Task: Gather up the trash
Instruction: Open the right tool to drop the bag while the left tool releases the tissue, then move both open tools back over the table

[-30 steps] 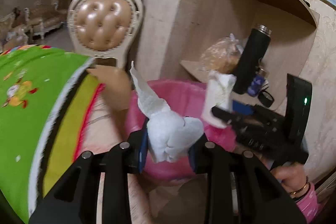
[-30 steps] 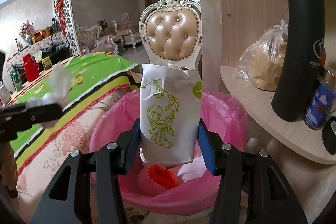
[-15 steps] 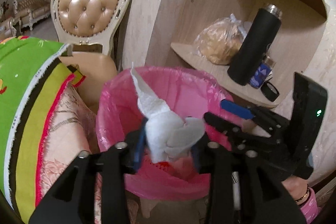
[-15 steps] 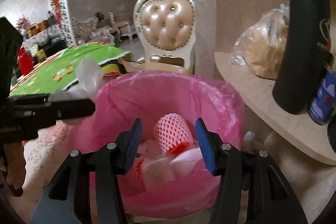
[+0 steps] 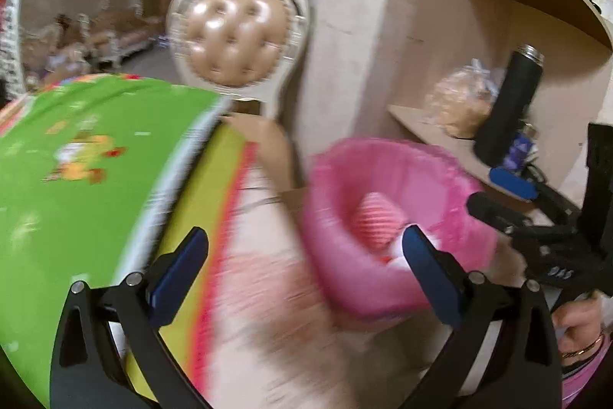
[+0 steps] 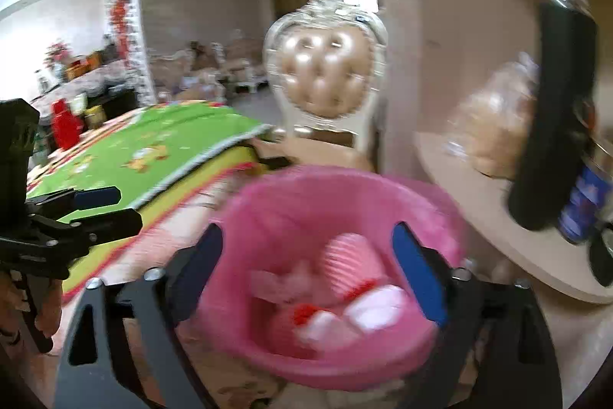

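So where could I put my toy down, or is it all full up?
The green tablecloth looks bare between its white fringe and the left tongs. The shelf has a free strip between the pink bin and the black flask. Further along it is crowded: bagged bread, flask, blue can. The bin holds trash.

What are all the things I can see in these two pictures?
Bin: one, lined with a pink bag, beside the table.
Trash: several pink, white and red pieces, too blurred to count, inside the bin.
Tablecloth: one, green with yellow and red borders, on the table at left.
Chair: one, tan padded back in a pale ornate frame, behind the bin.
Flask: one, black, on the lower shelf at right.
Bagged food: one, tan in clear plastic, beside the flask.
Left gripper: black, blue-padded fingers open, empty.
Right gripper: the same, open above the bin.
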Motion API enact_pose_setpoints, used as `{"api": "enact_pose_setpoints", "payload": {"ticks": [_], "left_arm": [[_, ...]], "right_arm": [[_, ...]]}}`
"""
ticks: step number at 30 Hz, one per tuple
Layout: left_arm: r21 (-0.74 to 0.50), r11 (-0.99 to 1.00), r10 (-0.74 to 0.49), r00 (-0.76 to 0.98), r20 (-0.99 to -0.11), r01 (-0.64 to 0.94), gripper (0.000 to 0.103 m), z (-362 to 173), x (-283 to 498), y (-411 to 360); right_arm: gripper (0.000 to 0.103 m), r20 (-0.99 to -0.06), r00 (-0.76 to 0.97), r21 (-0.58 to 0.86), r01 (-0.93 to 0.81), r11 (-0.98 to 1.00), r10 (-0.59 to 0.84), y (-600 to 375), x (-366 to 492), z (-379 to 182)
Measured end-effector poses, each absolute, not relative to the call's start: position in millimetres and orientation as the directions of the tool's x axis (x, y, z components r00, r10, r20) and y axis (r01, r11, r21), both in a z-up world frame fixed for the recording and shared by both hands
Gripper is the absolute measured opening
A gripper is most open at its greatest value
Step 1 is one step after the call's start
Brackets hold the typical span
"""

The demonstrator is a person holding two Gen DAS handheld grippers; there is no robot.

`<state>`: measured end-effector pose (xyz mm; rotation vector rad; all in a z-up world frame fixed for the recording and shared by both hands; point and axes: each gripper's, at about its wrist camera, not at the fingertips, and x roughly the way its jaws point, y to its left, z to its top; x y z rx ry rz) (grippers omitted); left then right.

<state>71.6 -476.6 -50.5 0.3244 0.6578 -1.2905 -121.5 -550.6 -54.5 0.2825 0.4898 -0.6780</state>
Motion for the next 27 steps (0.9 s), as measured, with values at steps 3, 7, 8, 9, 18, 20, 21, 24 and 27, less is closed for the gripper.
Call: {"api": "enact_pose_setpoints", "payload": {"ticks": [3,7,8,9,18,20,21,24,27], "left_arm": [[-0.06,0.355,-0.751,0.246,-0.613,0.933,0.098,-43,93,-433],[0.001,0.474,-0.688,0.372,-0.623,0.88,0.098,-36,122,-367],[0.007,0.499,-0.675,0.393,-0.624,0.867,0.098,-35,129,-351],[0.01,0.528,-0.661,0.419,-0.623,0.849,0.098,-33,137,-330],[0.024,0.782,-0.489,0.637,-0.596,0.623,0.098,-23,203,-171],[0.022,0.827,-0.443,0.676,-0.588,0.561,0.098,-21,214,-141],[0.025,0.857,-0.406,0.705,-0.582,0.515,0.098,-21,220,-123],[0.027,0.94,-0.268,0.782,-0.563,0.341,0.098,-21,231,-70],[0.016,0.984,-0.138,0.819,-0.557,0.177,0.098,-23,233,-32]], "right_arm": [[0.085,-0.523,0.713,0.082,0.587,0.805,-0.467,-527,-87,-52],[0.085,-0.534,0.762,0.066,0.469,0.881,-0.366,-488,-37,-52],[0.085,-0.535,0.771,0.065,0.446,0.893,-0.346,-480,-27,-51],[0.085,-0.538,0.785,0.071,0.404,0.912,-0.306,-468,-11,-51],[0.085,-0.574,0.816,0.048,0.113,0.992,-0.065,-359,96,-52],[0.085,-0.579,0.815,0.037,0.061,0.997,-0.029,-336,114,-50],[0.085,-0.582,0.813,0.033,0.041,0.999,-0.014,-327,122,-49],[0.085,-0.59,0.807,0.017,-0.026,1.0,0.031,-296,141,-49],[0.085,-0.599,0.797,0.015,-0.09,0.996,0.081,-268,161,-48]]}}
